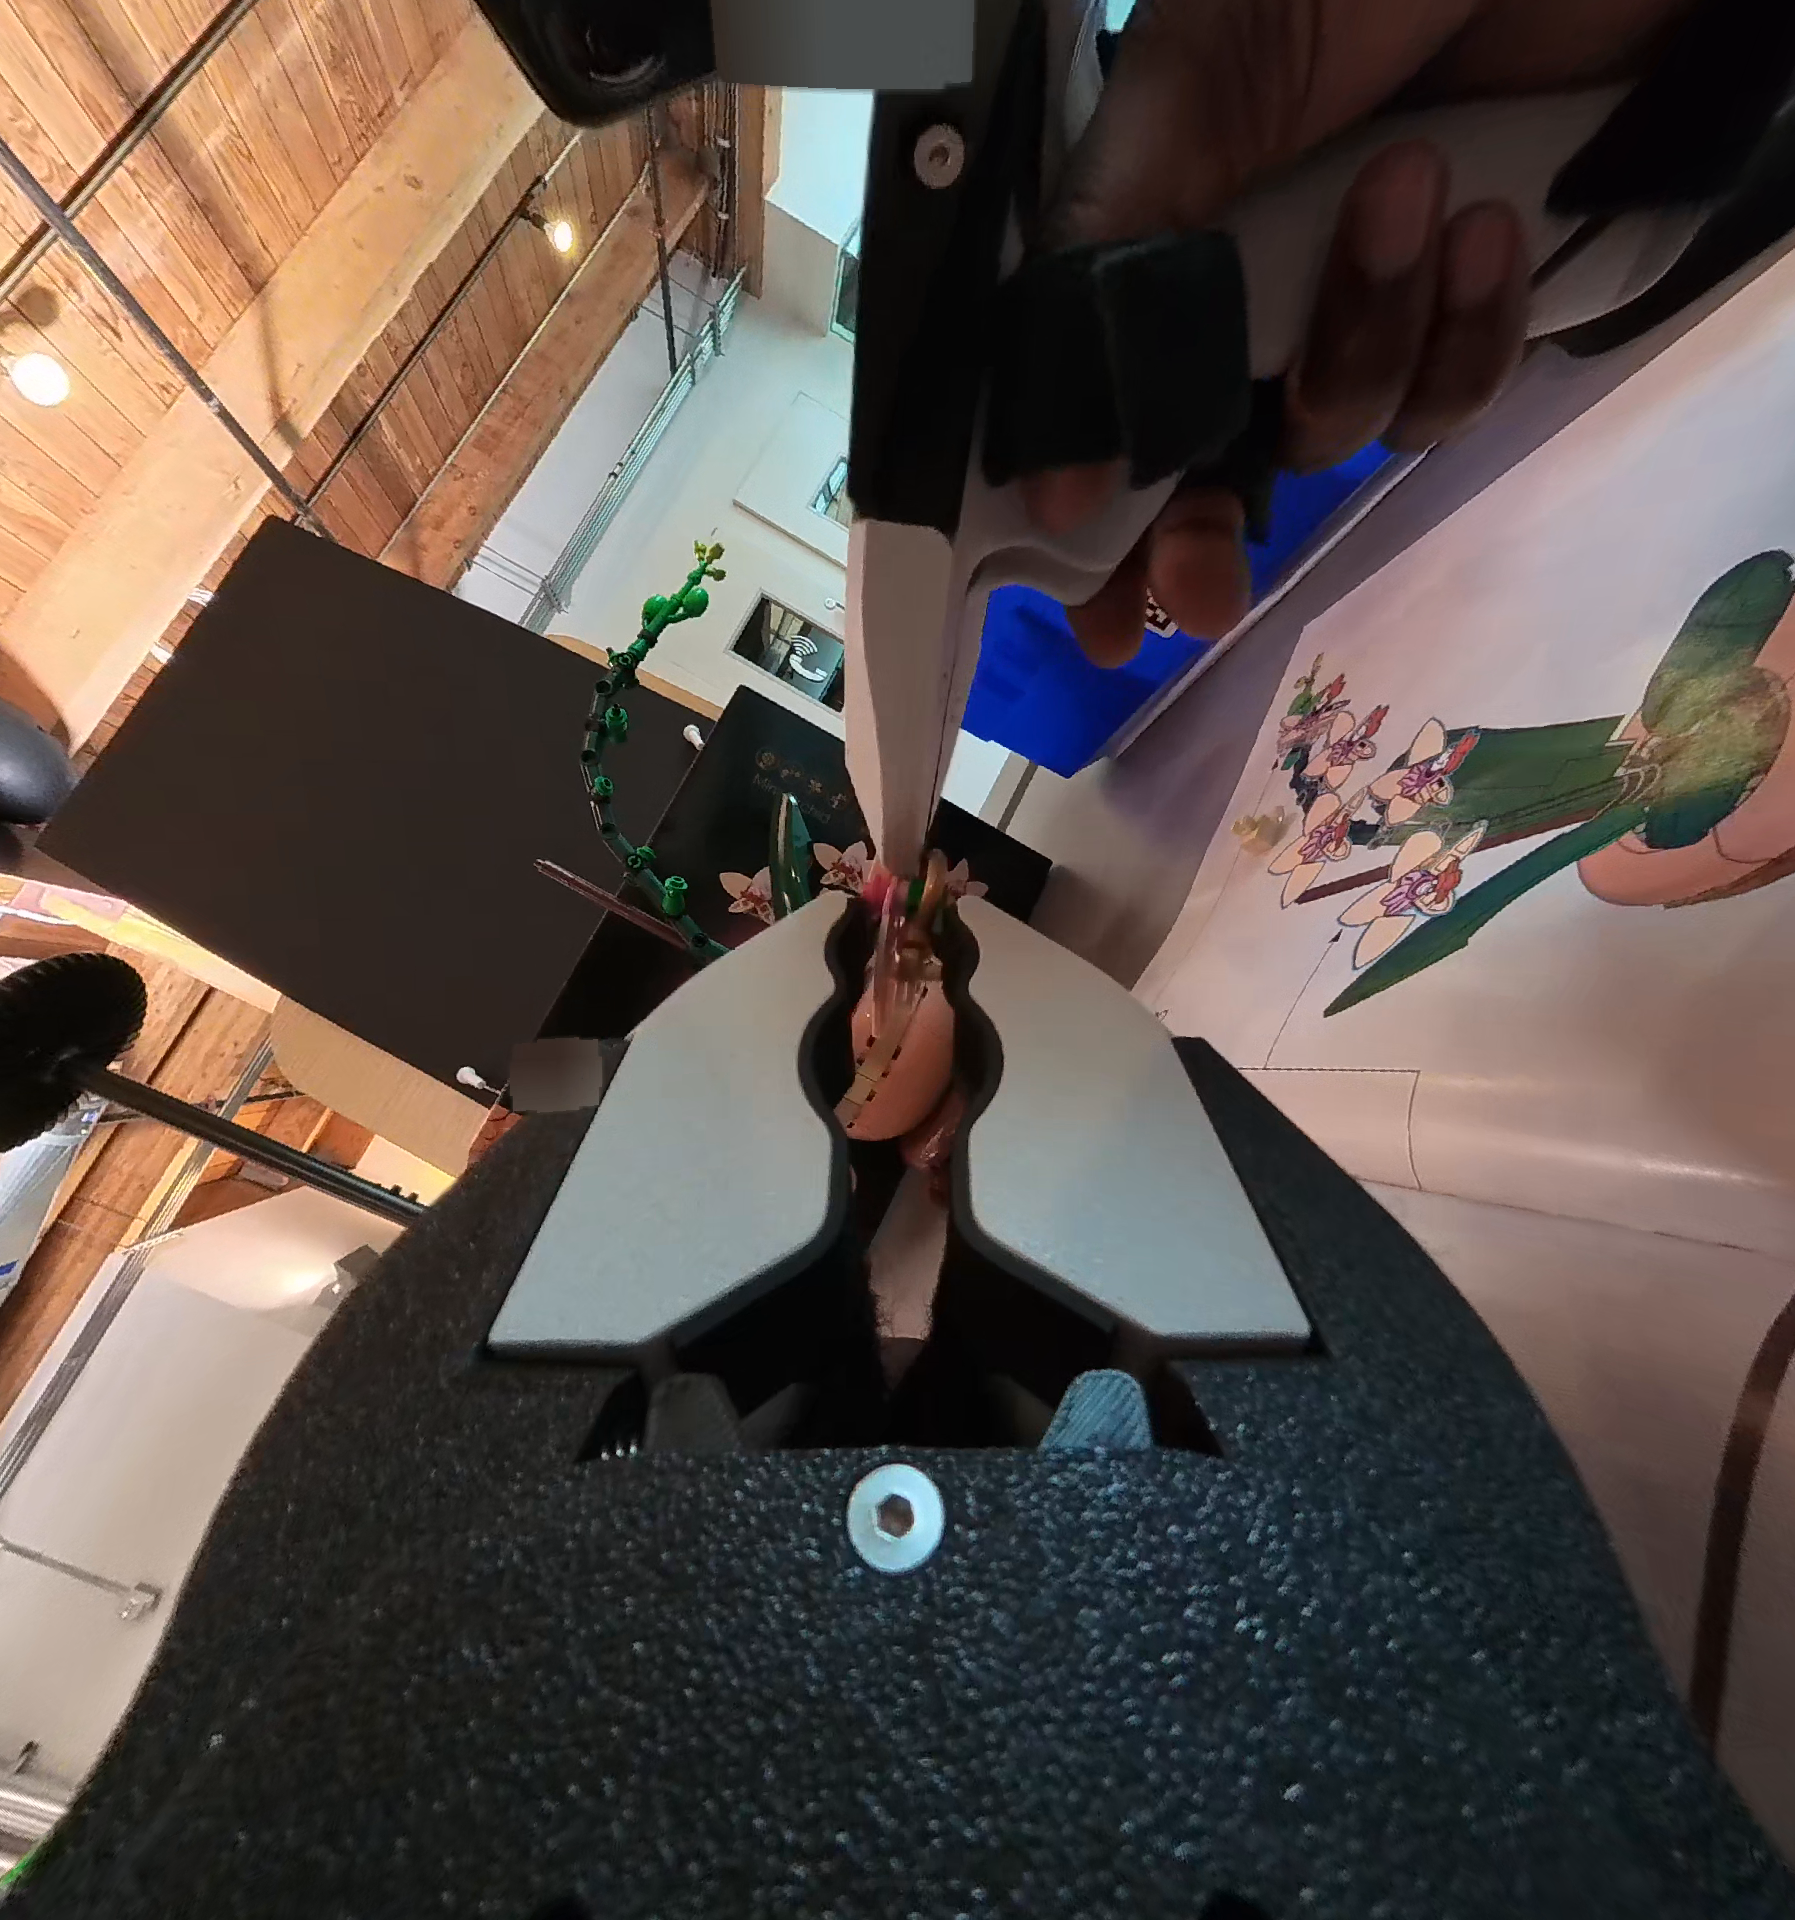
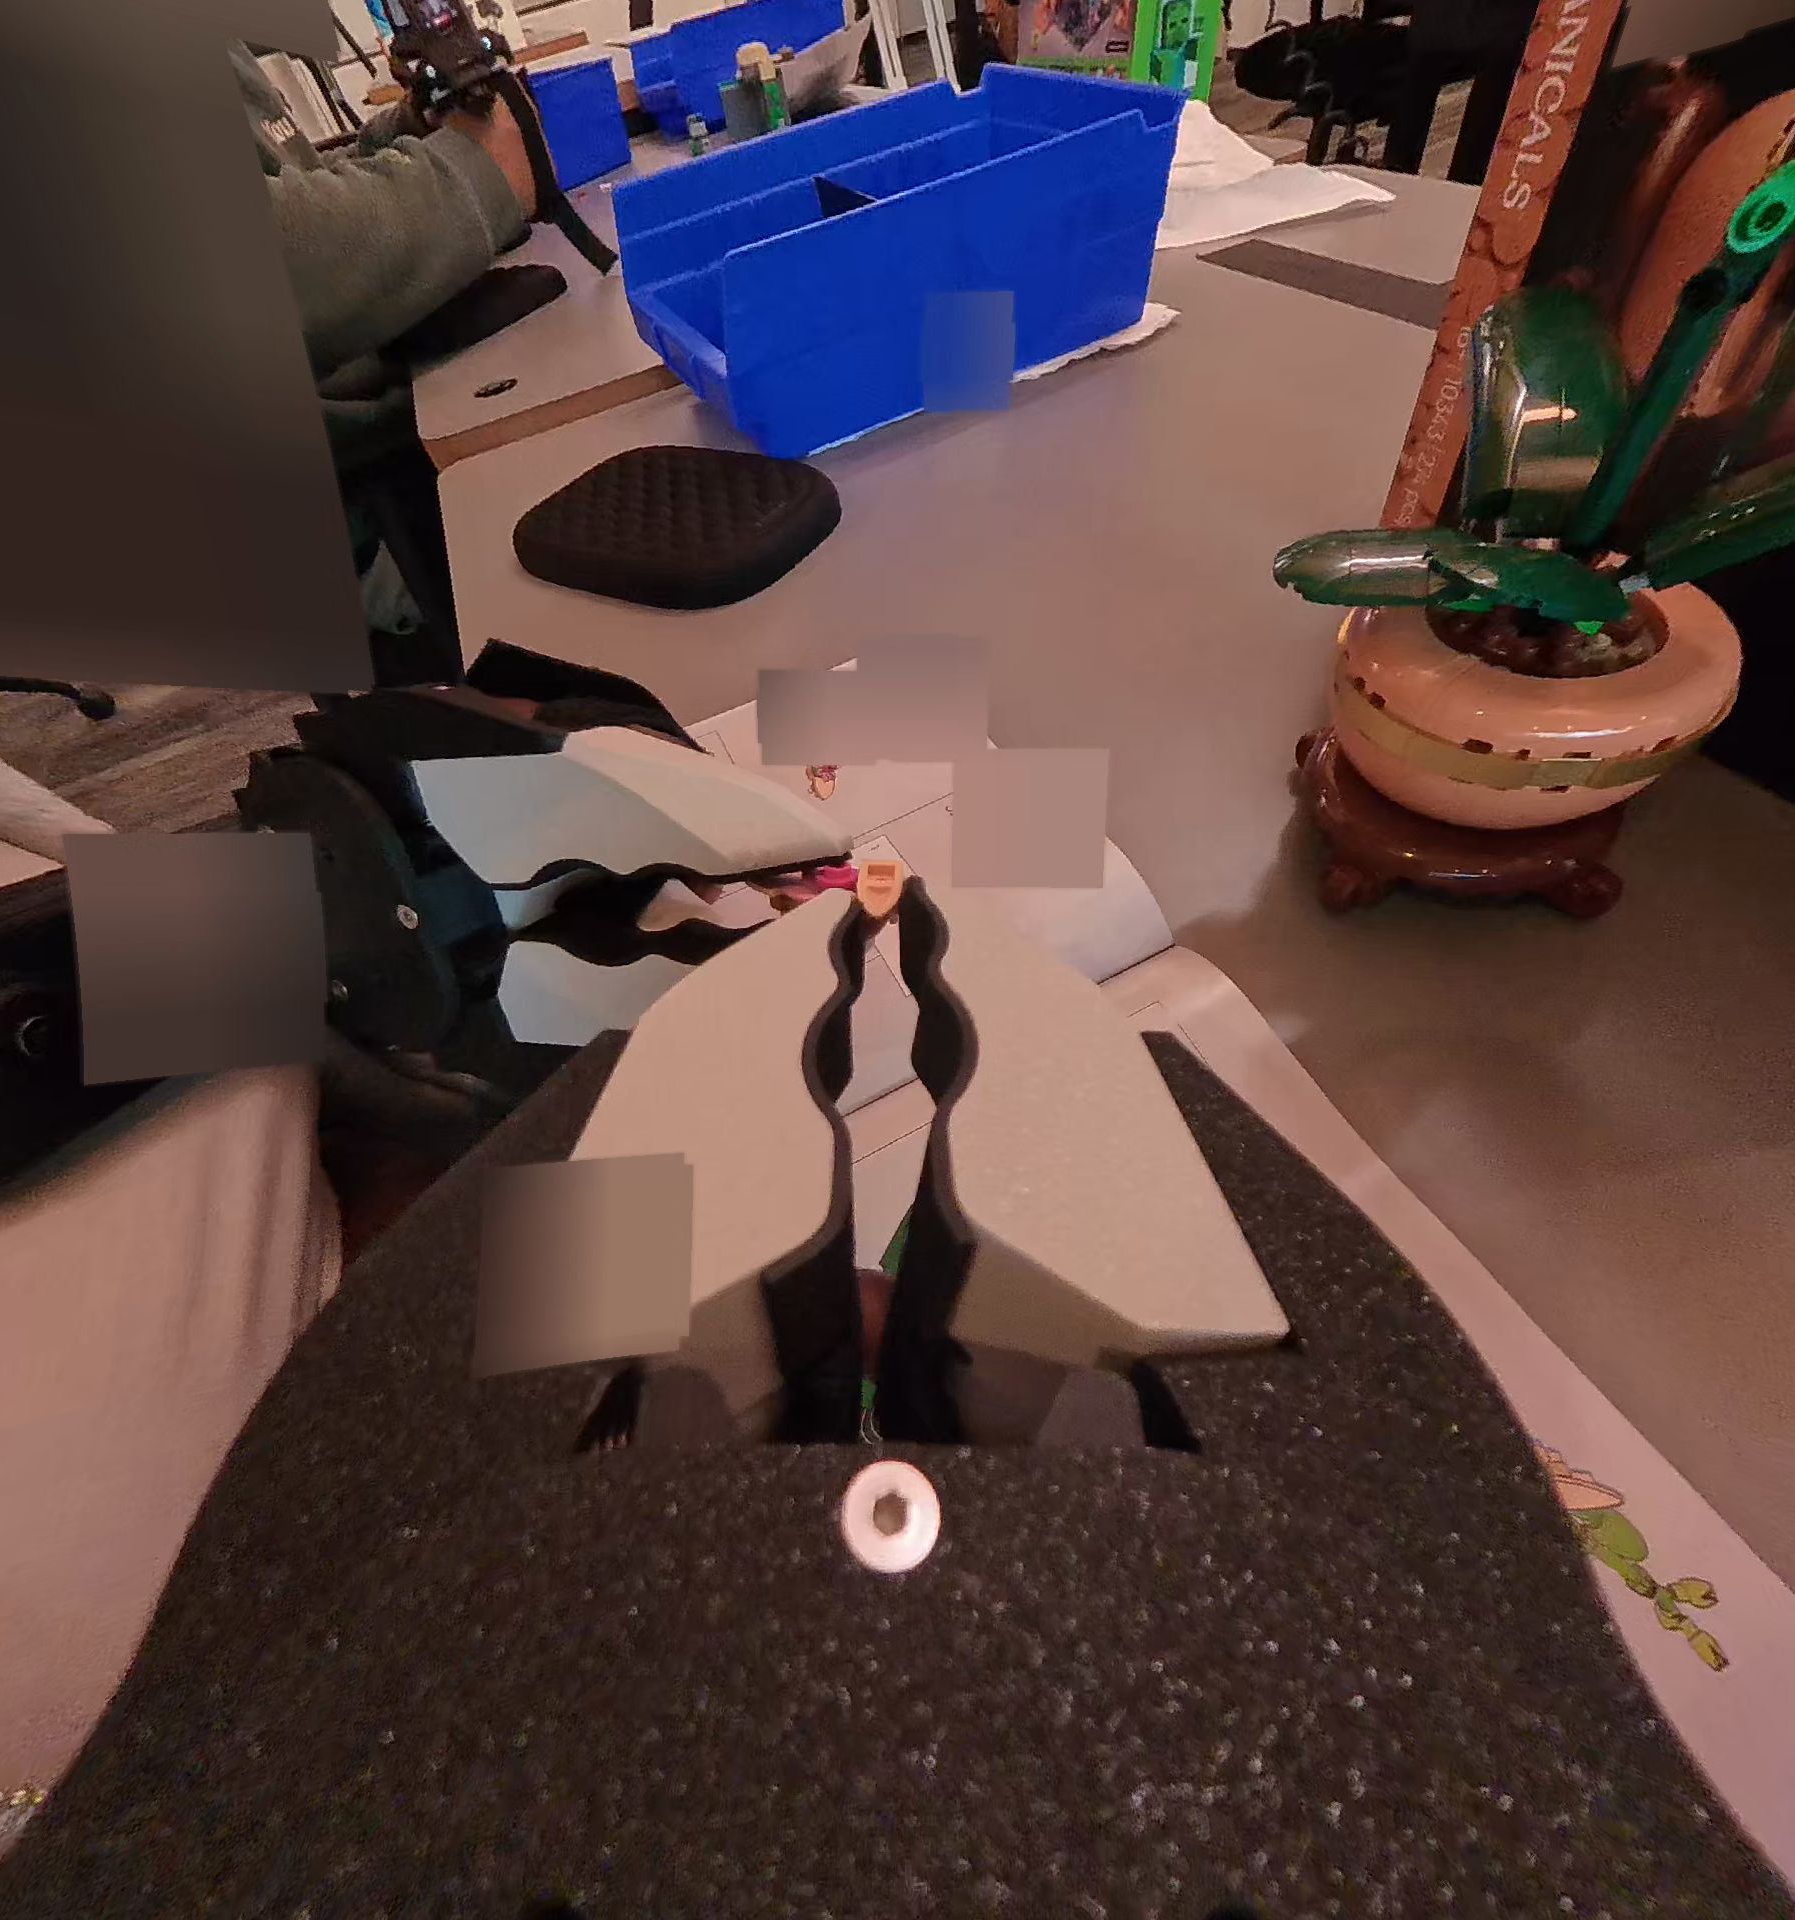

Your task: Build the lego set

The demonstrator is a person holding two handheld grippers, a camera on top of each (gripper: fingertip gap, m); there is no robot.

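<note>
My left gripper (image 1: 903,920) is shut on a small pink flower piece (image 2: 820,883); it comes in from the left in the right wrist view (image 2: 831,871). My right gripper (image 2: 880,906) is shut on a small tan piece (image 2: 880,886) at its tips. The two pieces meet tip to tip above the open instruction booklet (image 2: 1132,935). In the left wrist view the right gripper (image 1: 903,852) comes down from above with a hand on it. The built orchid pot (image 2: 1527,727) with green leaves (image 2: 1444,577) stands at the right, and shows through the left gripper's gap (image 1: 903,1060).
A blue bin (image 2: 903,260) stands at the back of the grey table (image 2: 1184,520), with a black pad (image 2: 675,520) in front of it. The set's box (image 2: 1475,260) stands behind the pot. A green stem (image 1: 612,769) rises from the pot. Another person's sleeve (image 2: 394,208) is at the far left.
</note>
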